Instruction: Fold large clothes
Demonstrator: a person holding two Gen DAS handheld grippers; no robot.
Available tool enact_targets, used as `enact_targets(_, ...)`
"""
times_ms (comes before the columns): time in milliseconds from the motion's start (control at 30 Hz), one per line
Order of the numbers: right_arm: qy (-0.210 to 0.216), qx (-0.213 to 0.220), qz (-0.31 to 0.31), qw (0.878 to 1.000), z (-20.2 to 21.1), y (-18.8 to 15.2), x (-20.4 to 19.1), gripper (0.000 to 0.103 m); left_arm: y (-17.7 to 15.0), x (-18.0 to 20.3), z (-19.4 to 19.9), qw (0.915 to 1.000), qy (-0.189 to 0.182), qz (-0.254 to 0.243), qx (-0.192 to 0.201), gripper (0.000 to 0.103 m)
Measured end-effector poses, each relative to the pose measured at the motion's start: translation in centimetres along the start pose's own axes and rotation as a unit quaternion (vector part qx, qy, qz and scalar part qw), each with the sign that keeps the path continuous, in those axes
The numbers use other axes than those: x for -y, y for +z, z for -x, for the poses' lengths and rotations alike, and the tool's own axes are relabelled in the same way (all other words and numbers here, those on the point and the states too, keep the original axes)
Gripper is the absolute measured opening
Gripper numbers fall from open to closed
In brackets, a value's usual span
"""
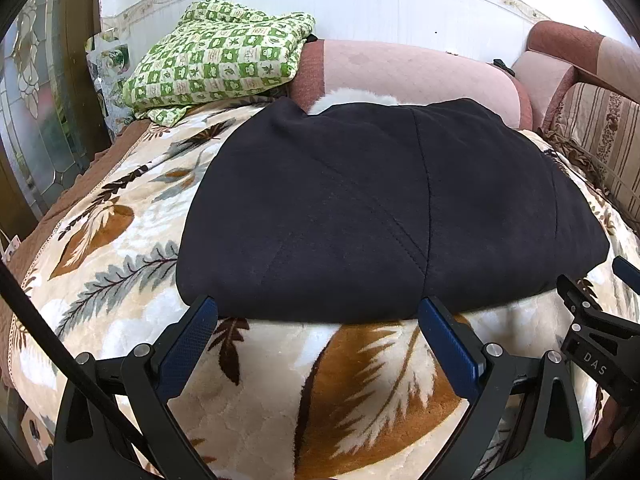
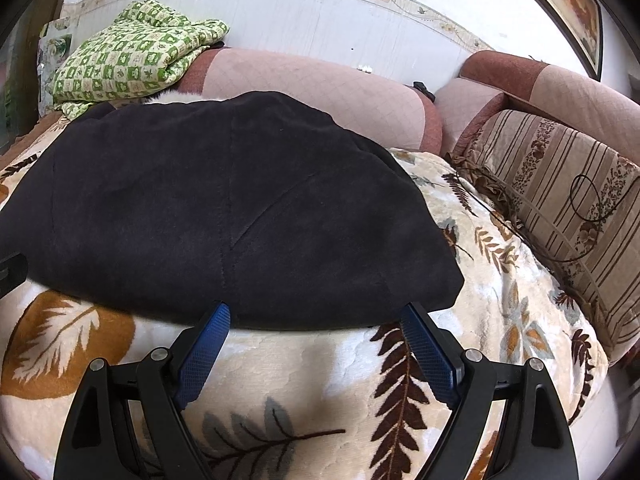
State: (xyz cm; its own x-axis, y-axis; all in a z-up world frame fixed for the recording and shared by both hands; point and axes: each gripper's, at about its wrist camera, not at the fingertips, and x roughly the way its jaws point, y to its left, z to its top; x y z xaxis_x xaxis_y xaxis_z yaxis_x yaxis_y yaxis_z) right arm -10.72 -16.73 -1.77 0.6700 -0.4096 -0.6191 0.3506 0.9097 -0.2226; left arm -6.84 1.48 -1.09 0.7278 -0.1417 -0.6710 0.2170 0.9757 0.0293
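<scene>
Left wrist view shows the dark navy fleece garment (image 1: 380,208) already folded compact on the leaf-patterned plush blanket (image 1: 120,280), with left gripper (image 1: 320,312) and right gripper (image 2: 316,316) both wide open, empty, at its near edge, so at most a final fold appears to remain.

White tiled wall (image 2: 320,20) with floral border; pink sofa backrest (image 2: 320,88); leaf-patterned blanket (image 2: 300,368); striped cushion (image 2: 560,184); daylight.

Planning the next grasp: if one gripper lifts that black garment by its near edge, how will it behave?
The black garment is probably floppy: it drapes over the leaf-print blanket without holding shape. Its layered near edge suggests a pinch could catch only the top layer. Its thick, fleecy look suggests some weight and drag on the plush blanket rather than sliding.
</scene>
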Motion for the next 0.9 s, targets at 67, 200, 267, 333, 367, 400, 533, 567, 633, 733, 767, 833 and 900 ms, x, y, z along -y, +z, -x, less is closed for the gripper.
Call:
enact_targets(67, 0.001, 0.001, -0.002, 1.0, 0.1, 0.1, 0.2, 0.091, 0.0, 0.0, 0.2, 1.0, 0.003, 0.002, 0.005, 0.1)
enact_targets(200, 0.003, 0.01, -0.008, 1.0, 0.7, 0.2, 0.5, 0.091, 0.0, -0.2, 1.1, 0.9999, 0.011, 0.004, 0.012, 0.1)
enact_targets(267, 0.005, 0.012, -0.014, 1.0, 1.0, 0.3, 0.9, 0.091, 0.1, -0.1, 2.2, 0.9997, 0.015, 0.002, 0.021, 0.1)
enact_targets(333, 0.008, 0.012, -0.019, 1.0, 1.1, 0.3, 1.2, 0.091, 0.1, 0.1, 3.4, 0.9994, 0.016, 0.001, 0.03, 0.1)
enact_targets(367, 0.01, 0.013, -0.022, 1.0, 1.2, 0.3, 1.3, 0.092, 0.1, 0.2, 3.8, 0.9993, 0.015, 0.0, 0.033, 0.1)
enact_targets(400, 0.012, 0.013, -0.026, 1.0, 1.2, 0.4, 1.5, 0.092, 0.0, 0.3, 4.4, 0.9993, 0.014, 0.0, 0.036, 0.1)
enact_targets(533, 0.02, 0.016, -0.038, 0.999, 1.7, 0.5, 2.1, 0.092, -0.2, 0.4, 5.7, 0.9991, 0.015, -0.001, 0.039, 0.1)
enact_targets(567, 0.022, 0.018, -0.04, 0.999, 1.8, 0.5, 2.2, 0.092, -0.3, 0.4, 6.0, 0.9991, 0.017, -0.001, 0.039, 0.1)
enact_targets(633, 0.024, 0.021, -0.043, 0.999, 2.1, 0.5, 2.3, 0.092, -0.5, 0.4, 6.6, 0.999, 0.024, 0.001, 0.038, 0.1)
enact_targets(733, 0.026, 0.026, -0.047, 0.998, 2.5, 0.5, 2.5, 0.092, -0.6, 0.3, 7.3, 0.9986, 0.036, -0.002, 0.037, 0.1)
enact_targets(767, 0.027, 0.027, -0.048, 0.998, 2.6, 0.5, 2.5, 0.092, -0.7, 0.3, 7.5, 0.9985, 0.039, -0.002, 0.04, 0.1)
enact_targets(833, 0.027, 0.029, -0.05, 0.998, 2.8, 0.5, 2.6, 0.092, -0.7, 0.2, 8.0, 0.9981, 0.044, -0.002, 0.043, 0.1)
enact_targets(900, 0.027, 0.03, -0.053, 0.998, 2.9, 0.4, 2.7, 0.093, -0.7, 0.2, 8.3, 0.9979, 0.046, -0.002, 0.045, 0.1)
